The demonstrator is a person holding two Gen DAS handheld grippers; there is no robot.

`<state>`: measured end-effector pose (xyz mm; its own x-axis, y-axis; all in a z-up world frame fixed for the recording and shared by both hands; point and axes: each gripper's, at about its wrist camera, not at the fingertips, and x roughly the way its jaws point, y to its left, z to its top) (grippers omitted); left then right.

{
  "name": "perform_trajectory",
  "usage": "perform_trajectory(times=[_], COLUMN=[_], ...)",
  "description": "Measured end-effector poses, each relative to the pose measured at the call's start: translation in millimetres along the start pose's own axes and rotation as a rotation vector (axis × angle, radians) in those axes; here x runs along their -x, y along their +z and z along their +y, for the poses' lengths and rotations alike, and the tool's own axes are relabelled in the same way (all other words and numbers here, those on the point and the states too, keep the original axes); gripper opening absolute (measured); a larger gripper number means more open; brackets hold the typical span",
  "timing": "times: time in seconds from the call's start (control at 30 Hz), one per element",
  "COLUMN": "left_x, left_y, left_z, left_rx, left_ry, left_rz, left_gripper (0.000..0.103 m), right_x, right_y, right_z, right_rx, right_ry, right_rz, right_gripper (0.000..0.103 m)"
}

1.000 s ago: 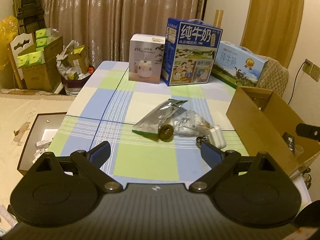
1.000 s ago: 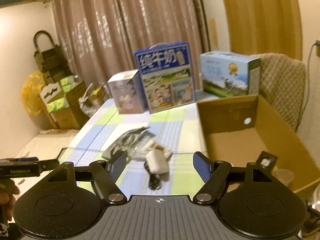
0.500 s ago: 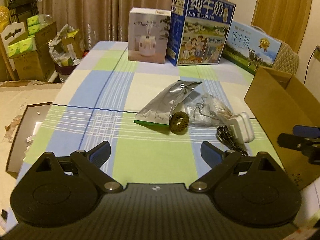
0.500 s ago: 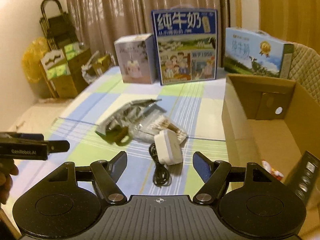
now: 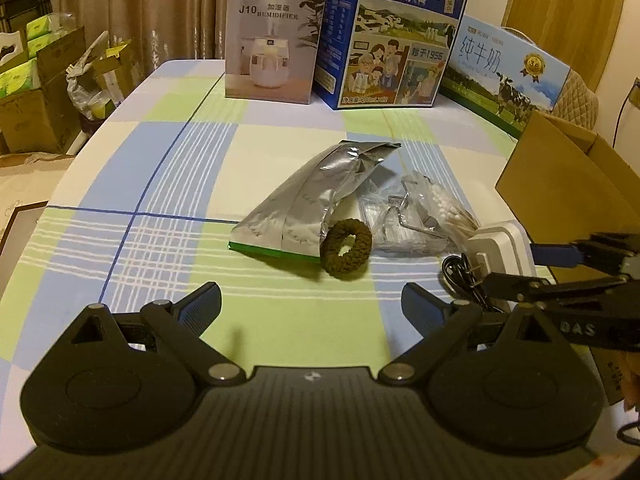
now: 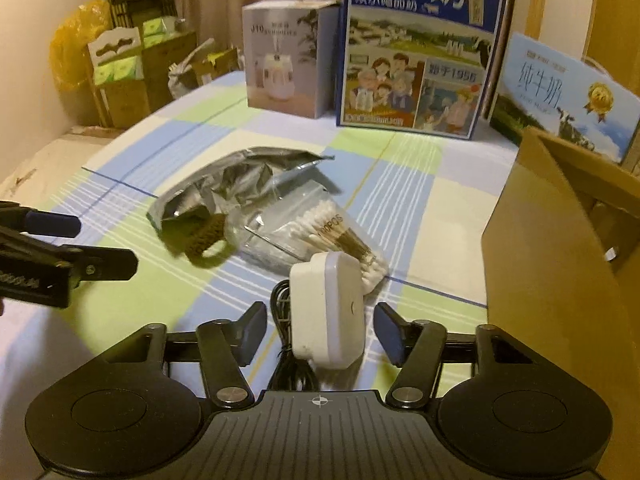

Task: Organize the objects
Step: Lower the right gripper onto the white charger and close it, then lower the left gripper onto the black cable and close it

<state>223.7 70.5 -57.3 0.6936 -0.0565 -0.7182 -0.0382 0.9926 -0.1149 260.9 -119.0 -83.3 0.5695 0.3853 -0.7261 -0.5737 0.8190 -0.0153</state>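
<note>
Right gripper (image 6: 320,330) of mine straddles the white charger (image 6: 327,308), jaws wide and not yet closed on it; my left gripper (image 5: 311,304) hovers open and empty short of the hair tie (image 5: 346,249). Foil pouch (image 5: 308,210) and bag of cotton swabs (image 6: 316,236) lie on the table (image 5: 168,168) beside the cardboard box (image 6: 560,248). I judge nearly everything remains.

Cardboard box (image 6: 560,264) interior largely hidden, perhaps.

At top centre I see a humidifier box (image 5: 270,42) beside two milk cartons (image 5: 394,36), curtain (image 5: 132,4) behind.
</note>
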Motion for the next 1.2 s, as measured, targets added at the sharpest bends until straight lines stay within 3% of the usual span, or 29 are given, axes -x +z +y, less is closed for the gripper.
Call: perform_trajectory(times=[0.1, 0.3, 0.37, 0.47, 0.5, 0.7, 0.8, 0.97, 1.1, 1.2], left_x=[-5.8, -6.9, -5.3, -4.0, -3.9, -8.5, -14.7, -28.6, -40.4, -51.6], left_y=[-1.0, -1.6, -1.6, -2.6, -3.4, -8.4, -9.9, -12.0, -11.1, -10.6], left_z=[2.1, 5.8, 6.2, 7.4, 7.8, -0.3, -17.1, -46.2, -62.4, -69.8], left_rx=[0.011, 0.031, 0.031, 0.034, 0.034, 0.059, 0.053, 0.035, 0.046, 0.063], left_ry=[-0.009, -0.023, -0.02, -0.02, -0.02, -0.097, -0.16, -0.202, -0.225, -0.234], left_rz=[0.023, 0.036, 0.033, 0.034, 0.036, 0.056, 0.074, 0.097, 0.098, 0.105], left_gripper=[0.095, 0.094, 0.095, 0.095, 0.095, 0.094, 0.086, 0.069, 0.063, 0.051], right_x=[-8.9, -5.1, -2.6, -4.2, -3.0, 13.0, 16.1, 19.0, 20.4, 21.2], right_y=[2.4, 6.6, 7.6, 4.8, 5.5, 7.6, 3.2, -0.1, -0.7, -2.0], right_z=[-3.3, -10.7, -15.0, -31.7, -33.1, -37.4, -45.9, -58.0, -63.6, -65.3], right_rx=[-0.011, -0.108, -0.18, -0.387, -0.408, -0.383, -0.415, -0.441, -0.452, -0.453], right_ry=[0.002, 0.028, 0.083, 0.25, 0.26, 0.159, 0.121, 0.093, 0.095, 0.098], right_rz=[0.027, 0.034, 0.034, 0.046, 0.045, 0.008, 0.015, 0.0, -0.006, -0.008], right_gripper=[0.035, 0.029, 0.029, 0.028, 0.028, 0.029, 0.029, 0.029, 0.029, 0.029])
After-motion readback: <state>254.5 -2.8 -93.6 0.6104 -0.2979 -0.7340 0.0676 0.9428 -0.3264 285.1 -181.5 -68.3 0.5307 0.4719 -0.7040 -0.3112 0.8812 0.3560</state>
